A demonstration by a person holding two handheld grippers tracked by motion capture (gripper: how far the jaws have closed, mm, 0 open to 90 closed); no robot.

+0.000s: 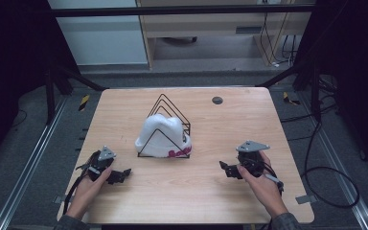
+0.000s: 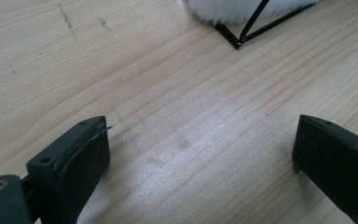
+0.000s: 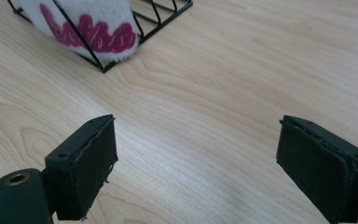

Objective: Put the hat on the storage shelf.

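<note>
A fluffy white hat (image 1: 162, 136) with pink lettering sits pushed into a black wire rack (image 1: 168, 111) of triangular loops at the middle of the wooden table (image 1: 230, 124). My left gripper (image 1: 123, 175) rests near the front left, open, its jaws pointing right over bare wood. My right gripper (image 1: 224, 167) rests at the front right, open, jaws pointing left. In the right gripper view the hat's pink lettering (image 3: 98, 35) and rack corner (image 3: 103, 69) lie ahead at upper left. In the left gripper view the hat's white edge (image 2: 233, 11) and a rack corner (image 2: 237, 44) show at the top.
A small dark round grommet (image 1: 217, 100) is set into the table near its back edge. Black cables (image 1: 333, 184) trail on the floor to the right. Metal frame rails (image 1: 26, 158) run along both sides of the table.
</note>
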